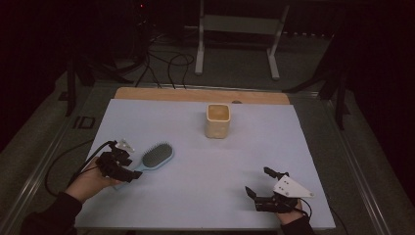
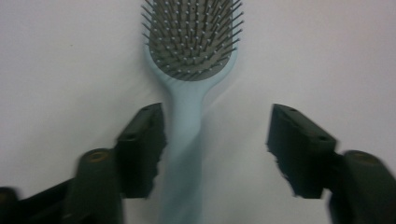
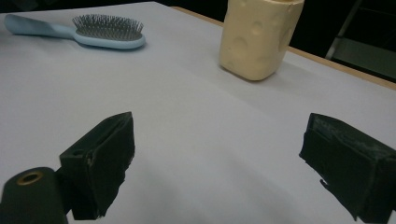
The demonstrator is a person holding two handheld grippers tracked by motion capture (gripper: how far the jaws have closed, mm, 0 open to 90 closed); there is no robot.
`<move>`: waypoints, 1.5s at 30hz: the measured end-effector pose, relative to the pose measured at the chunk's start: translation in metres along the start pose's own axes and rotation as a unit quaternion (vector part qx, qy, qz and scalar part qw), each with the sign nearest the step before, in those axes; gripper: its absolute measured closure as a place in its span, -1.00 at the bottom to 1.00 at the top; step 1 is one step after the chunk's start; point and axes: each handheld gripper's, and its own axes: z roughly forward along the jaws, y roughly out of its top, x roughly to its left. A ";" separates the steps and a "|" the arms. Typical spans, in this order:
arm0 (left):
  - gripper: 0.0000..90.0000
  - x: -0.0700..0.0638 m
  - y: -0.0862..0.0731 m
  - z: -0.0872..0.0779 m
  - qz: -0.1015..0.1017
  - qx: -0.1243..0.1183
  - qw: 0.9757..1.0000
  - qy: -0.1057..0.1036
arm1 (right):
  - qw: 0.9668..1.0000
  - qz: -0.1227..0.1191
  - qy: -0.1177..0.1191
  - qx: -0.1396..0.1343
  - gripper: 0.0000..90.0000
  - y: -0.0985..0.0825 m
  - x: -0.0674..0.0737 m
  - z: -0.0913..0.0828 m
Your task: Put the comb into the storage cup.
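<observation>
Left gripper view puts your left gripper (image 2: 217, 149), jaws wide, astride the light, stiff hairbrush (image 2: 189, 60); clamp its slim, likely slick handle.

One hairbrush (image 1: 157, 155), one cream cup (image 1: 218, 121)

The left gripper (image 1: 128, 166) sits at about eight o'clock on the table, held in the left hand (image 1: 88, 181), whose dark-sleeved forearm enters from seven o'clock. It points toward two o'clock, jaws parted. The right gripper (image 1: 259, 183) rests at about five o'clock in the right hand (image 1: 293, 220), pointing toward ten o'clock, its jaws spread wide with nothing between them.
</observation>
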 end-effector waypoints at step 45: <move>-0.41 0.021 0.023 0.049 0.035 0.109 0.993 -0.002 | 1.000 -0.001 0.004 0.002 -0.79 0.000 0.000 0.001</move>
